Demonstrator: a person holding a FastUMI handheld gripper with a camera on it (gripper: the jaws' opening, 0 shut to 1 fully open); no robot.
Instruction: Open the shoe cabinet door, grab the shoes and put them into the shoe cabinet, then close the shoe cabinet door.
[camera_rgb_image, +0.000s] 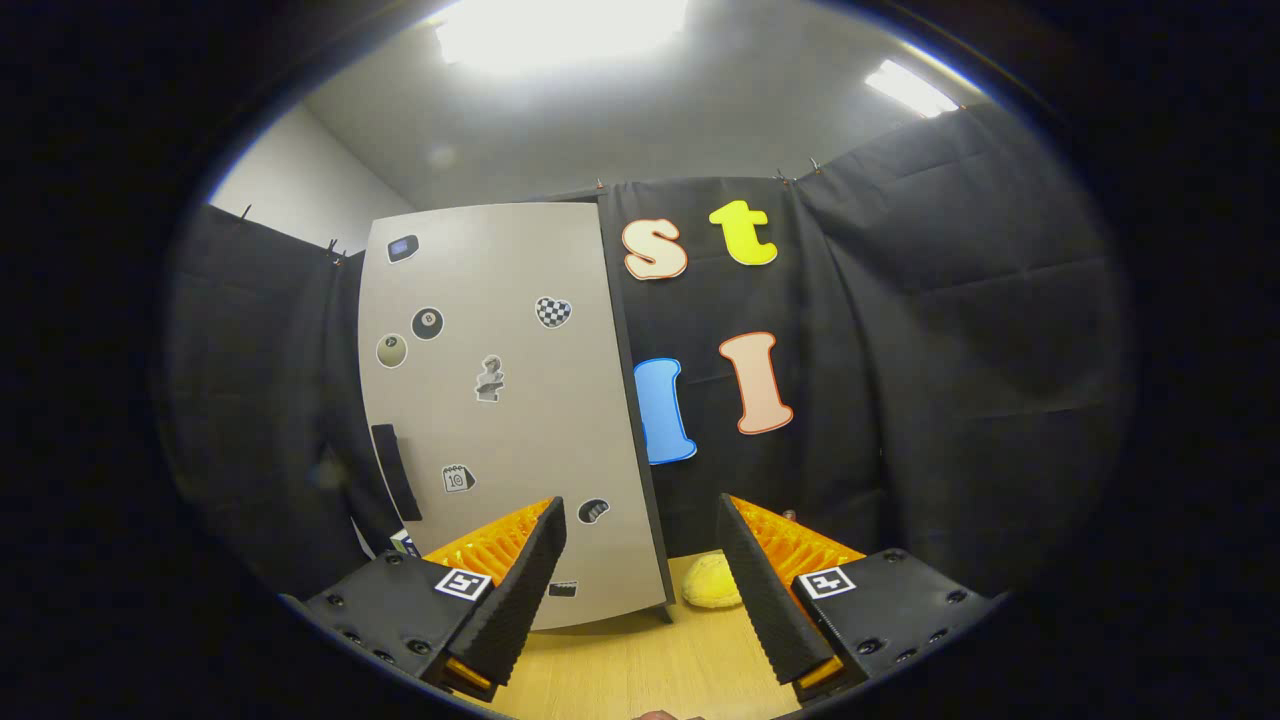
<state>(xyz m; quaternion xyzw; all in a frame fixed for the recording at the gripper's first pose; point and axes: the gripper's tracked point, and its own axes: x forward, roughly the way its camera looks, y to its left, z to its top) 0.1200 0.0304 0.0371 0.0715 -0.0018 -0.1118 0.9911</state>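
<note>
Black cloth walled the booth on all sides, with two ceiling lights glaring above and a strip of pale wall showing over the cloth beyond the cabinet. The wooden table ran forward from the fingers to the cloth at its far edge. The shoe cabinet stood upright at the far part of the table, its grey door closed and facing the camera, dotted with small stickers; a dark vertical handle sat near the door's hinge-opposite side, low down, on the side away from the yellow shoe. The cabinet's nearer bottom corner met the table just ahead of the gap between the fingers. The yellow shoe lay on the table just beside that corner, close to the far edge, partly hidden behind one finger. The gripper hung with its fingers spread well apart, nothing between them, touching neither cabinet nor shoe. Bare tabletop lay between the fingers and up to the cabinet's foot; open table also showed between shoe and cabinet edge.
</note>
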